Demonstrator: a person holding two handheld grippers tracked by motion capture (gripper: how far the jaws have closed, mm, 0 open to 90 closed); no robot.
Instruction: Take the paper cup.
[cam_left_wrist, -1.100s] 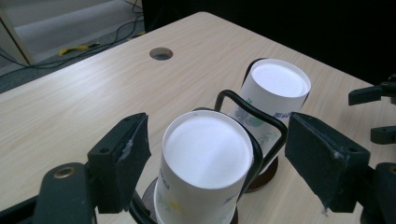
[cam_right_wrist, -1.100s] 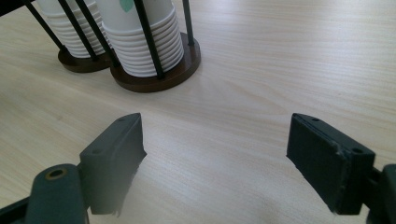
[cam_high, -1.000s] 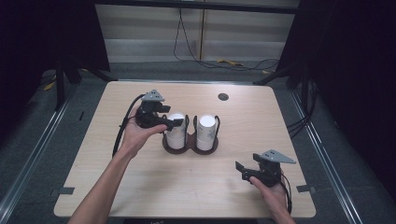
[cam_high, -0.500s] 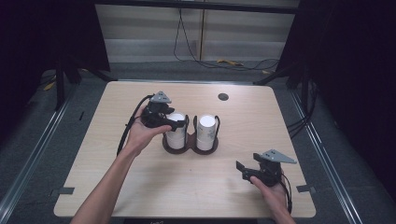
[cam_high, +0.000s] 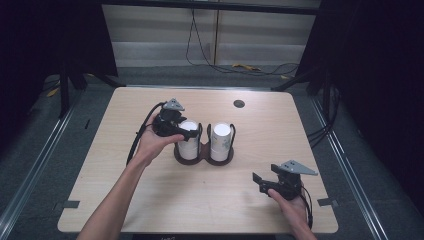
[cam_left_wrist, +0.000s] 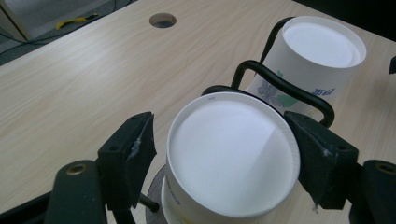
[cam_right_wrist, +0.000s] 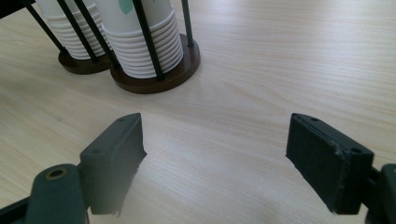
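At mid-table, the left gripper (cam_high: 176, 131) straddles the top cup (cam_left_wrist: 232, 150) of the left stack in the cup holder (cam_high: 203, 156), jaws spread, right pad touching its rim. Near the table's (cam_high: 150, 200) front right corner, the right gripper (cam_right_wrist: 217, 163) hovers with jaws wide apart, holding nothing.

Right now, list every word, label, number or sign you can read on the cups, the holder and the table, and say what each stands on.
Blue characters beside the flower print on the far paper cup, in the left gripper view: too blurred to read.
Tiny mark on the rim of the near paper cup between the left tongs: too small to read.
Cup holder, table, right tongs: no text visible.
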